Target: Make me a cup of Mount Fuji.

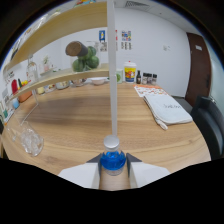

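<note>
My gripper (113,162) is shut on a blue, rounded piece (113,161), with the dark fingertips (95,159) pressing on both of its sides. From that piece a small white knob (111,142) and a long thin white rod (113,65) rise straight ahead of the fingers, over the wooden table (90,120). A clear glass cup (30,140) lies or stands to the left of the fingers, apart from them. Nothing shows what the rod's far end carries.
A folded white cloth (167,107) lies beyond the fingers to the right. Jars and dark bottles (137,75) stand at the table's back. Shelves (45,82) with bowls and jars run along the left. A dark chair (210,122) stands at the right.
</note>
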`<act>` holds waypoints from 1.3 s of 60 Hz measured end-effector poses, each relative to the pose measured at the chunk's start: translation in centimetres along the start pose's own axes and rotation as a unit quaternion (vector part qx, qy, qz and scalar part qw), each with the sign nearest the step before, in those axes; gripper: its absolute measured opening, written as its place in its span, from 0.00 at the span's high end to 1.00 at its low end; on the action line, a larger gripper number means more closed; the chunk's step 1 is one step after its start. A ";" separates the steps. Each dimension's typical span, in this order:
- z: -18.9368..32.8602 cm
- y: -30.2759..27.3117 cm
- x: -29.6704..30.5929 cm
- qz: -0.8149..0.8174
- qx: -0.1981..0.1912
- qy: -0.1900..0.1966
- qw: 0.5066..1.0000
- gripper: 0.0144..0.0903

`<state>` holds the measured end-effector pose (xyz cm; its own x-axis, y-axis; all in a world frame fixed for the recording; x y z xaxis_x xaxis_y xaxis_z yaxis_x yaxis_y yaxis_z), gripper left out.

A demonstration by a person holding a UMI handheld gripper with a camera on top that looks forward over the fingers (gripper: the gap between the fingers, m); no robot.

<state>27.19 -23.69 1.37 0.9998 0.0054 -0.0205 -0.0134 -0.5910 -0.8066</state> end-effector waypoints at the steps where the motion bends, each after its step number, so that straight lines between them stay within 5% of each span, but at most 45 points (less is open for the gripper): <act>1: -0.1 -0.1 0.1 0.000 0.001 0.004 1.000 0.63; 6: -1.0 -0.5 0.5 0.011 0.004 0.018 1.000 0.50; 11: -2.7 -2.0 0.2 0.022 0.019 0.021 0.999 0.17; 15: -4.6 -3.6 0.0 0.026 0.034 0.035 0.998 0.06; 32: -11.5 -10.1 -9.1 0.037 0.094 0.030 0.994 0.07; 51: -10.5 -10.5 -22.8 0.049 0.086 -0.007 0.995 0.07; 78: -16.8 -30.7 -33.8 0.019 0.177 -0.031 0.984 0.07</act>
<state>-5.95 -19.30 36.78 0.9956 0.0449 -0.0825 -0.0671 -0.2739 -0.9594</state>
